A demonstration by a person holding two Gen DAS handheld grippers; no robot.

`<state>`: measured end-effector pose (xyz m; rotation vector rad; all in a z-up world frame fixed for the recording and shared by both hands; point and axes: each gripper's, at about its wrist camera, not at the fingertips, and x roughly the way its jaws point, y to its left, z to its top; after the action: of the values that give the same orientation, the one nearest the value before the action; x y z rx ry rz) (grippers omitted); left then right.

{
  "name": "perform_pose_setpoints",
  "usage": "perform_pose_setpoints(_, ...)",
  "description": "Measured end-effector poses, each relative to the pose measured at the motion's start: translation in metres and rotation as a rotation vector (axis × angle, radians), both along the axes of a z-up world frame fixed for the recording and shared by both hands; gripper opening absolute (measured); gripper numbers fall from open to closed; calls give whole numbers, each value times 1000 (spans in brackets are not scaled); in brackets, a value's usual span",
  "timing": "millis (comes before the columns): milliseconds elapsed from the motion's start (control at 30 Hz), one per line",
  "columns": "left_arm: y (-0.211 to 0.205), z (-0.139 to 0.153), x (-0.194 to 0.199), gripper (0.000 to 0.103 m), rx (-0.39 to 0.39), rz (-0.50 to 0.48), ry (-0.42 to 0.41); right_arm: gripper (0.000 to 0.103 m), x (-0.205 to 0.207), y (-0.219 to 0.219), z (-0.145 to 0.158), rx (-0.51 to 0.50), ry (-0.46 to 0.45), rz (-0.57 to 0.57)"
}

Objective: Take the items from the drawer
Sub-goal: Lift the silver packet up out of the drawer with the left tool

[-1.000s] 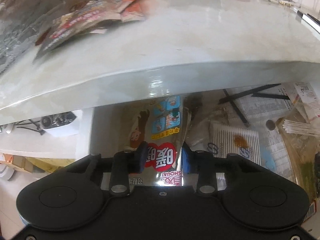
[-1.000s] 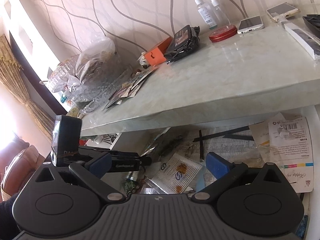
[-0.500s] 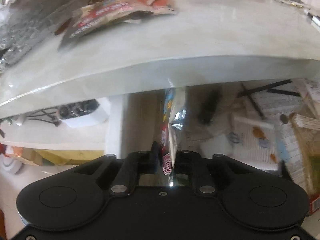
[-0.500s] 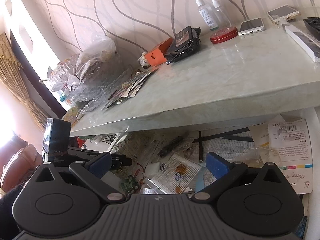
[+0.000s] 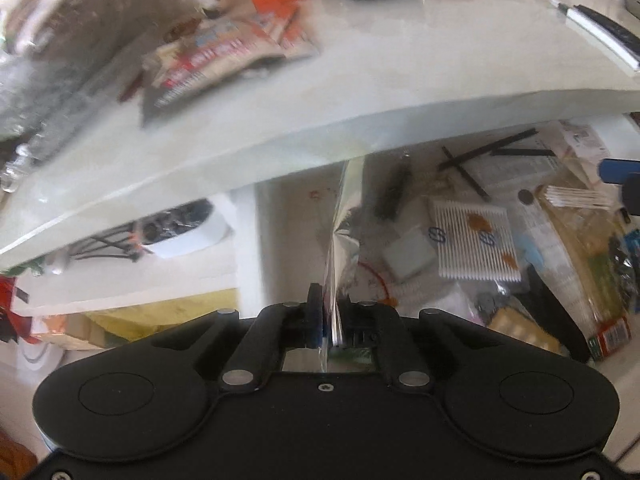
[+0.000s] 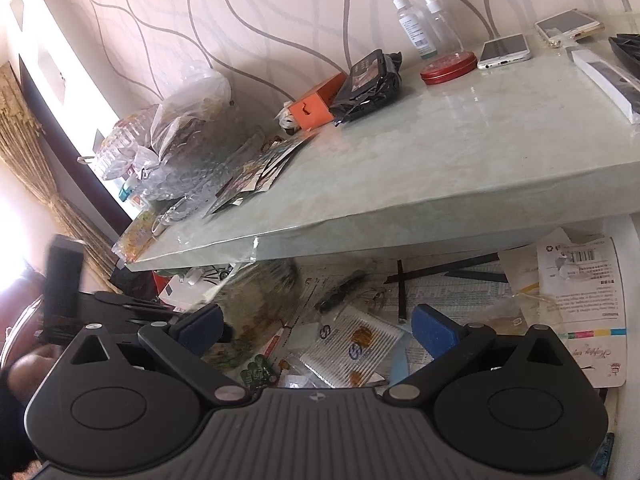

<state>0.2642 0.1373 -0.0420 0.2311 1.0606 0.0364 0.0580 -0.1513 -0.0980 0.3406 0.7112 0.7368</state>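
Now, grippers: two; left gripper (image 5: 328, 326) is clenched on a foil packet (image 5: 344, 236), right gripper (image 6: 316, 326) is released with nothing between its blue pads (image 6: 434, 330).
Packet: one, seen edge-on in the left view, rising toward 12 o'clock from the pinch to the tabletop (image 5: 400, 68) edge, over the drawer (image 5: 288, 216) floor; its print cannot be read.
Same packet, right view: a blurred mottled shape (image 6: 260, 292) at 10 o'clock of the right gripper.
Drawer contents: one swab pack (image 5: 474, 242) at 2 o'clock of the left gripper; one grey pad (image 5: 408, 256) just beside it; three black sticks (image 5: 464, 170), two crossing; one printed sheet (image 6: 580, 308) at the right, partly under other papers.
Tabletop: two spray bottles (image 6: 412, 24), two phones (image 6: 506, 50), one red tin (image 6: 448, 66), one orange box (image 6: 316, 106), one black pouch (image 6: 368, 84).
Sachets: a pile (image 5: 216, 64), too blurred to count.
Clear bags: a heap (image 6: 176, 140) at the far left, number unclear.
Cut off: a dark tray (image 6: 628, 48) at the right edge.
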Motion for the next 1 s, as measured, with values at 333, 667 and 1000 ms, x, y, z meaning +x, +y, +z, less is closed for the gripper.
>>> perform_pose_setpoints(333,-1,69,-21,5,81,-9,-88,103,0,-1,0,16,-3,3)
perform_pose_setpoints(667,-15,134,-17,5,251,-79,-277,103,0,-3,0,32,-6,7)
perform_pose_setpoints(1000,-9,124,73,5,465,-231,-435,103,-1,-4,0,34,-11,5)
